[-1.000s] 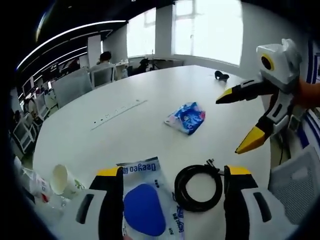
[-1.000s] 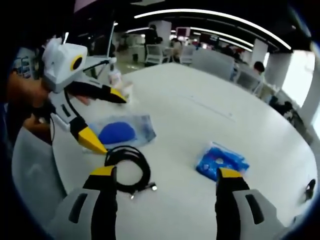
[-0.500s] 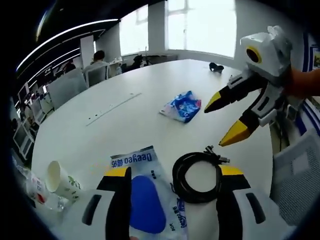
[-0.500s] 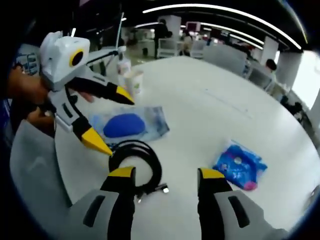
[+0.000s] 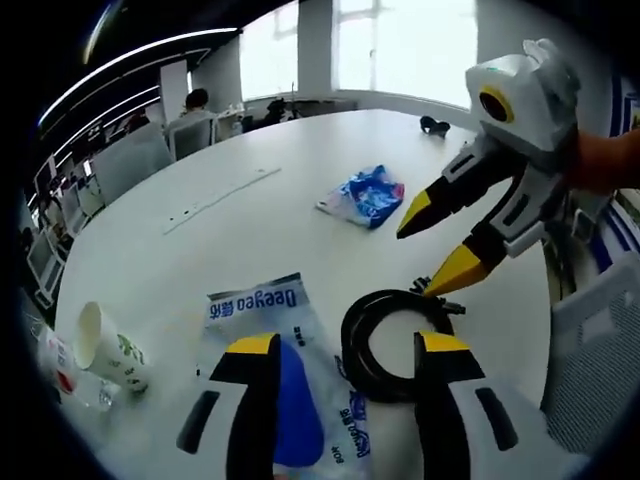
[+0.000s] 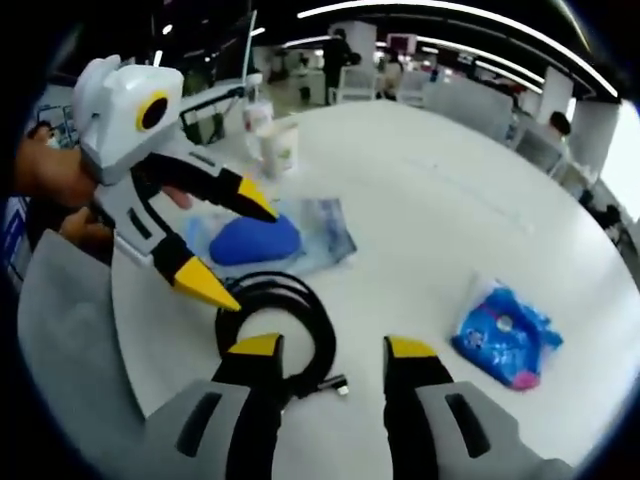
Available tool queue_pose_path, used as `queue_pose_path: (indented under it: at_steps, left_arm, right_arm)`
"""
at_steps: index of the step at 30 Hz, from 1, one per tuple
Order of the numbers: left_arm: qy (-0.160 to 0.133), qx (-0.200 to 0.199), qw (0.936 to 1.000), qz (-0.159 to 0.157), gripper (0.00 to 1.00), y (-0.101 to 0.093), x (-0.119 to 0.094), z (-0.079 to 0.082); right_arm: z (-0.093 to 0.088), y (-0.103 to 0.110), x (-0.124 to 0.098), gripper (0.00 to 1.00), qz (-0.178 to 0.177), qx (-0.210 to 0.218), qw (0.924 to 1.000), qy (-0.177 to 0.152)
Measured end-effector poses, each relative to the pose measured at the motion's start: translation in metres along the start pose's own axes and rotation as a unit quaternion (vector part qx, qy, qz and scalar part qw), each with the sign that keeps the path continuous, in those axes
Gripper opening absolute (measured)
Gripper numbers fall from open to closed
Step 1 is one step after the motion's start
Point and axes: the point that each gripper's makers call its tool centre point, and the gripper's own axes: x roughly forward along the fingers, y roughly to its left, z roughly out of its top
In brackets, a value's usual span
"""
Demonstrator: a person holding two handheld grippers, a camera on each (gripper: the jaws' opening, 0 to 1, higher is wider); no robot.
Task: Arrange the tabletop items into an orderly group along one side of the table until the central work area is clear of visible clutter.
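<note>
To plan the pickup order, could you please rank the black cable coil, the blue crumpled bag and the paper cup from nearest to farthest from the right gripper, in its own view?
1. Black cable coil, at the right gripper, left jaw.
2. Blue crumpled bag, right.
3. Paper cup, far, upper left.

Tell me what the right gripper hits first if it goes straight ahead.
Likely the black cable coil: the right gripper points just past its edge, jaws open. Depth is unclear; it might meet bare table instead.

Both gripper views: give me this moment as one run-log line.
left gripper: open, over clear packet | right gripper: open, at black cable coil | blue pouch: table centre | paper cup: table edge
</note>
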Motion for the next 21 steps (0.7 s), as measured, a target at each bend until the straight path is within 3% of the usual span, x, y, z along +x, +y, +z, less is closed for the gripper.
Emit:
queue_pose_path:
  at_steps: [3,8,16,21]
  left_arm:
    - [0.010,-0.008,0.9999,-0.004,0.44,-0.005,0.004,-0.007]
    - [0.024,-0.013,0.9996,-0.004,0.43,-0.009,0.008,-0.016]
    - [0.038,-0.007,0.9992,-0.011,0.39,-0.013,0.014,-0.023]
    - [0.045,-0.010,0.9988,-0.019,0.30,-0.016,0.018,-0.024]
  right_arm:
    - [-0.006,0.003,0.006,0.29,0.011,0.014,0.9997,0.015]
    - [-0.010,0.005,0.012,0.27,0.017,0.014,0.9995,0.020]
    - [-0.019,0.008,0.021,0.21,0.019,0.021,0.9987,0.042]
    - [-0.023,0.008,0.025,0.19,0.017,0.018,0.9983,0.053]
